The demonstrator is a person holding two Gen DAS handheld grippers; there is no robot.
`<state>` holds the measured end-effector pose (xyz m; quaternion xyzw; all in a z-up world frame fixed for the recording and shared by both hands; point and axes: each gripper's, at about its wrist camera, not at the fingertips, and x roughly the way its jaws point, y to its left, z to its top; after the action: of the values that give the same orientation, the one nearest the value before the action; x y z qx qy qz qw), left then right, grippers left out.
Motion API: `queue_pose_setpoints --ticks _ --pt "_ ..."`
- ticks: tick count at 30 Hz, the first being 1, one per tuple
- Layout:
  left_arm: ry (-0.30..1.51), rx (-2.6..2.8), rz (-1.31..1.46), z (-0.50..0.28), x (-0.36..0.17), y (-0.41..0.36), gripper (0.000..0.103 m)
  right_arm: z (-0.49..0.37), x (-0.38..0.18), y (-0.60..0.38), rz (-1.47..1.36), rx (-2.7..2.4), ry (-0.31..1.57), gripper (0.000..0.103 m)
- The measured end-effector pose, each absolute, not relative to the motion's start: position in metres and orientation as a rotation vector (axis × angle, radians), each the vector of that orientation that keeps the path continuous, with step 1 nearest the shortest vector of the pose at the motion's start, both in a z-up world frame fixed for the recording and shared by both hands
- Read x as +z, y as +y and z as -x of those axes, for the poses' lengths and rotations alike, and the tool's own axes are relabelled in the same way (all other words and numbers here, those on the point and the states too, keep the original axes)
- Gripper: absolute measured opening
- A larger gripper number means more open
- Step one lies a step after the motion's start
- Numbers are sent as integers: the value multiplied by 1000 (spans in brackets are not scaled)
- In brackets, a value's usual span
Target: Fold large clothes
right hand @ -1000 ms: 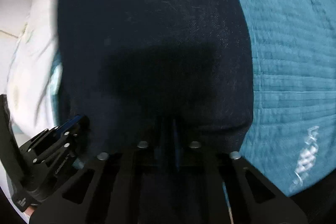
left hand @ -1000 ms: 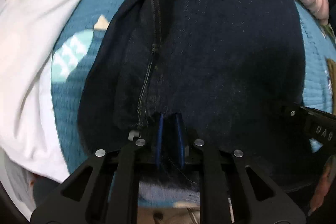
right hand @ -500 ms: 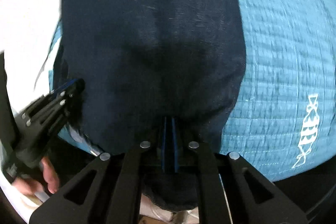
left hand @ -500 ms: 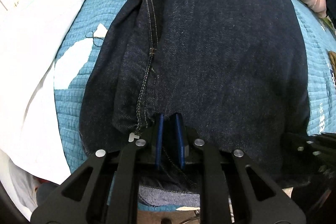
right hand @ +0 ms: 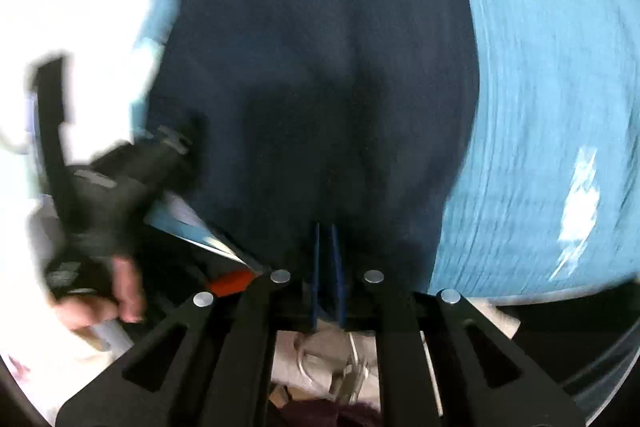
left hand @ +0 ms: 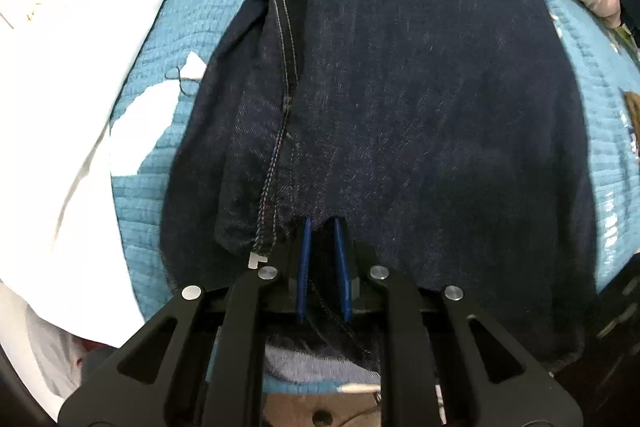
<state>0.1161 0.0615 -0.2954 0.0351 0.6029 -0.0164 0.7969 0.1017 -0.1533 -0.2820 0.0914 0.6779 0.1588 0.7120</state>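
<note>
The right gripper [right hand: 327,263] is lifting up and its 2 jaws have just been opening a little, with the dark jeans [left hand: 420,107] between them. The left gripper [left hand: 322,267] is still pinching the jeans, which are lying on the blue quilt [left hand: 160,187]. This fold looks almost done.

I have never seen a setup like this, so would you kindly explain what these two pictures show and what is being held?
There is no robot here: a person holds a two-finger tool in each hand, and a fisheye camera on each looks along its fingers. One picture is from the left tool, the other, blurred, from the right tool. Dark jeans lie on a blue quilt, with white cloth beside them. The left tool pinches the jeans' near edge. The right tool's jaws have just been opening slightly, with denim between them; whether they grip it is unclear.
</note>
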Motion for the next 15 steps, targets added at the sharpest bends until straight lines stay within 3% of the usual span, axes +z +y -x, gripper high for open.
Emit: queue_pose_setpoints --ticks 3,7,12,15 --pt "1220 -68 -72 -137 -258 61 14 -138 -244 -163 -210 340 1395 8" --pt "1169 -118 -18 -191 -231 55 15 -208 -238 -180 -208 253 1334 8" --pt "1332 -68 -65 -256 -309 45 14 -275 -327 -176 -215 235 1516 6" --pt "1301 -65 -107 -256 -298 40 15 -287 -305 -178 -218 275 1553 9"
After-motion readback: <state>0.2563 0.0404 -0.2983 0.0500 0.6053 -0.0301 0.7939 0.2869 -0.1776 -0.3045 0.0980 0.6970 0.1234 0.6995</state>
